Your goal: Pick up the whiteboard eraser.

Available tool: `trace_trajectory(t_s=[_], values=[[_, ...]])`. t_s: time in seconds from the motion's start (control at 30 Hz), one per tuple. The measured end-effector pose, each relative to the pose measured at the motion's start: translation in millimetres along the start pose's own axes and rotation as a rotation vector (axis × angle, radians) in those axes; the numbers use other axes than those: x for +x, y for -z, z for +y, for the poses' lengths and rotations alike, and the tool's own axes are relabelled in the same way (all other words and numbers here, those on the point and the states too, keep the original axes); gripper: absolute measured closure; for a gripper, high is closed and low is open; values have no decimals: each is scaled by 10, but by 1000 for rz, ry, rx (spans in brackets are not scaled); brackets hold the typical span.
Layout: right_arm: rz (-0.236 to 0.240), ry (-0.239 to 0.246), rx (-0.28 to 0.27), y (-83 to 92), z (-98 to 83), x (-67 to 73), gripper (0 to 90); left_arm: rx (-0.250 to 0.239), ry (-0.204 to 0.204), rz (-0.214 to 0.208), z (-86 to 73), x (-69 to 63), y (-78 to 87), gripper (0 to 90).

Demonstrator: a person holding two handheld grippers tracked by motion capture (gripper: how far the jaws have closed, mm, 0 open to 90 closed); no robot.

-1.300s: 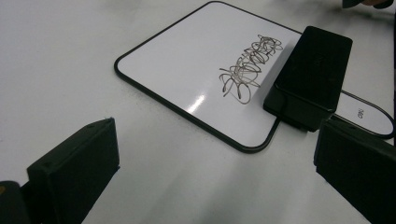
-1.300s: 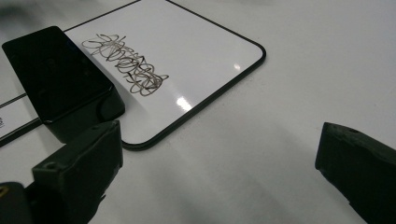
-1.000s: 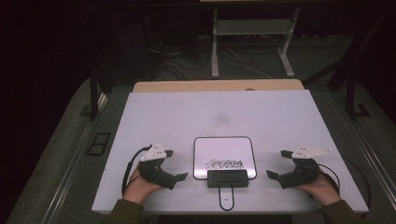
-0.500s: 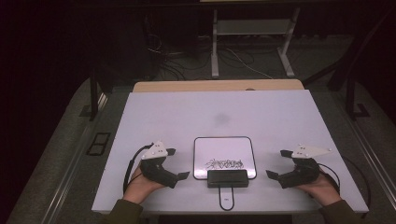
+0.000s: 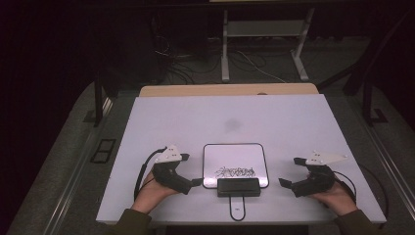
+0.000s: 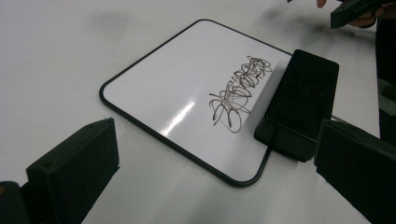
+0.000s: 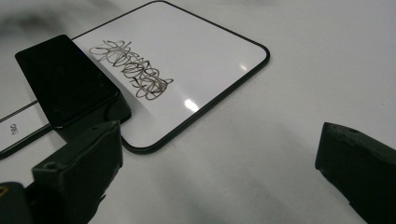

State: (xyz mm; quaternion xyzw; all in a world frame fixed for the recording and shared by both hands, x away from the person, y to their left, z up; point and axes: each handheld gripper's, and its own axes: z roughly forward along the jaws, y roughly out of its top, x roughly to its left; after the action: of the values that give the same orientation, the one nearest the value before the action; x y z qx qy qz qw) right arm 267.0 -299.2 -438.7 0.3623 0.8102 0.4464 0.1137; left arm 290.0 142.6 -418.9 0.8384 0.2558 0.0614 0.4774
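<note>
A small whiteboard (image 5: 236, 156) with a black rim lies near the table's front edge, with a dark scribble (image 5: 235, 172) across its near part. A black block eraser (image 5: 238, 186) rests on the board's near edge. My left gripper (image 5: 191, 170) is open just left of the board, and my right gripper (image 5: 289, 171) is open a little to its right. The left gripper view has the scribble (image 6: 238, 93) and the eraser (image 6: 301, 100) ahead of its open, empty jaws. The right gripper view shows the eraser (image 7: 65, 79) and the scribble (image 7: 133, 67) on the whiteboard (image 7: 196, 56).
The white table (image 5: 235, 117) runs far beyond the board, with a tan strip (image 5: 230, 90) at its back edge. A thin looped tag (image 5: 237, 208) lies in front of the eraser. On the dark floor behind are cables and a metal stand (image 5: 264, 44).
My left gripper has shifted slightly right, toward the board's left edge. The right gripper, the board and the eraser have stayed put.
</note>
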Motion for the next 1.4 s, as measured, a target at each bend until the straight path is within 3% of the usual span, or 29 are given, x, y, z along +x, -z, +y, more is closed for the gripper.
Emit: trace_trajectory(t_s=[0.47,0.7,0.97,1.4], values=[[13,4,25,4,27,-7,0,-6,-23,-36,67,-15,-86,0],[-11,25,35,5,29,17,0,-15,-28,-50,139,-13,-136,0],[11,35,58,-29,32,54,0,-24,-33,-70,224,-19,-216,0],[25,19,38,-60,2,81,0,-15,-60,-106,353,-57,-364,0]])
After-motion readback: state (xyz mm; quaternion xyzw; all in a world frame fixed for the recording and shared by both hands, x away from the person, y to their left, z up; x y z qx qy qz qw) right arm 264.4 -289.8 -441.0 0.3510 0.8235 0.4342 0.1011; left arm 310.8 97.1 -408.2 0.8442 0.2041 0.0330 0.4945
